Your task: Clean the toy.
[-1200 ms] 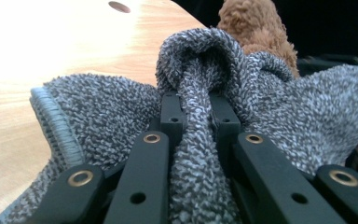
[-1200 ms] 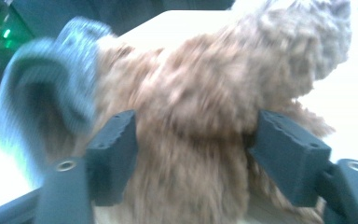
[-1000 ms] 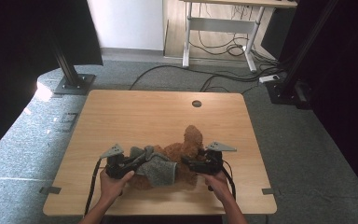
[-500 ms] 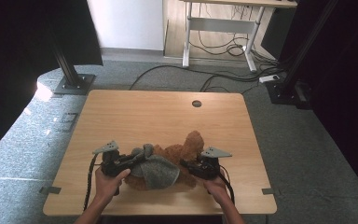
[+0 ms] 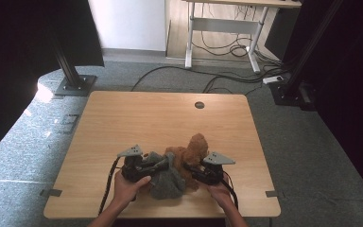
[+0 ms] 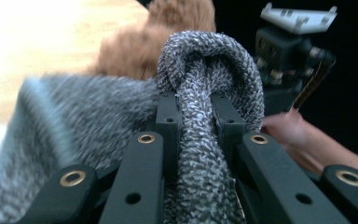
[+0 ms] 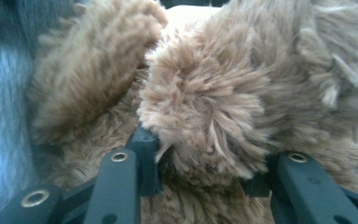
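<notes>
At the near edge of the table (image 5: 123, 118) sits a brown plush toy (image 5: 192, 150), with the left gripper (image 6: 195, 122) clamped on a fold of the grey knit cloth (image 5: 166, 178) draped against its left side and the right gripper (image 7: 205, 163) closed around a furry limb.

The high view is evenly lit and fairly sharp over the wooden table (image 5: 170, 118), with dark curtains at both sides and a glaring bright patch on the floor (image 5: 45, 92) off the table's far left corner. In the left gripper view the tabletop at upper left is blown out to near white, the grey knitted cloth (image 6: 205, 93) is sharp at the jaws and blurred at left. The right gripper view is soft; the brown plush toy (image 7: 223, 107) sits too close for focus.
</notes>
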Motion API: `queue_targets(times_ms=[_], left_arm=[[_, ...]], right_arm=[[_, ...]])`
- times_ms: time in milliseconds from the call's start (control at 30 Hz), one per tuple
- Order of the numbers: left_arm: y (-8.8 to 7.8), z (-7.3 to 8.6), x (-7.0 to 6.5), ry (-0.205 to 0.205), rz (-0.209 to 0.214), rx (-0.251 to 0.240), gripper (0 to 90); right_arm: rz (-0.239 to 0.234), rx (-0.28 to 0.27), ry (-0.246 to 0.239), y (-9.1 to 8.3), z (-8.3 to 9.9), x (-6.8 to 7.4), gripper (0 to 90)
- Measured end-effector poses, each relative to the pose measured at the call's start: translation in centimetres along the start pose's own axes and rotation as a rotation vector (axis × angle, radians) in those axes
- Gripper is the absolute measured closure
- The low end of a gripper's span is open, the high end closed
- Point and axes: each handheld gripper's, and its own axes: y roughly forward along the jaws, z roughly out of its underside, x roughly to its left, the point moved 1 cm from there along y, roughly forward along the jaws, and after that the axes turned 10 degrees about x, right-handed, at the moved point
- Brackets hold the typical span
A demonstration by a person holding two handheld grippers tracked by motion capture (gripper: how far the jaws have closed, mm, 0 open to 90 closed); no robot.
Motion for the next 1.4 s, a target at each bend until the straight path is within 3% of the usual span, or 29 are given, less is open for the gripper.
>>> queue_targets(times_ms=[267,467,600,700,833,933,1033,1133,1233,1400], left_arm=[[0.1,2.8,0.4,0.003,0.028,0.024,77.6],[1.1,3.8,0.0,0.033,0.04,0.089,78.8],[1.6,3.9,0.1,0.081,-0.024,0.101,79.6],[2.0,3.6,0.6,0.093,-0.059,0.094,79.9],[2.5,2.5,1.5,0.101,-0.099,0.096,80.1],[3.3,1.2,2.6,0.118,-0.154,0.086,80.1],[3.7,-0.1,3.8,0.109,-0.162,0.09,80.1],[3.8,-1.3,5.0,0.079,-0.135,0.099,79.9],[3.2,-1.5,5.1,0.051,-0.089,0.104,79.4],[1.5,-1.5,4.4,0.006,-0.015,0.059,78.2]], right_arm=[[-0.028,-0.004,-0.023,-0.7,0.6,0.4,56.6],[-0.058,0.016,-0.019,-1.6,1.6,0.6,56.2],[-0.067,0.038,-0.004,-1.8,2.1,0.5,56.7],[-0.046,0.037,0.003,-1.6,2.1,0.6,57.0],[-0.015,0.029,0.014,-0.9,1.7,0.1,57.2],[0.019,0.014,0.027,0.1,1.0,-0.9,57.2],[0.044,-0.002,0.047,1.1,0.3,-1.9,57.3],[0.049,-0.015,0.076,1.8,-0.2,-2.8,57.3],[0.044,-0.024,0.084,2.0,-0.3,-3.0,57.5],[0.029,-0.031,0.038,1.2,0.4,-2.4,57.4]])
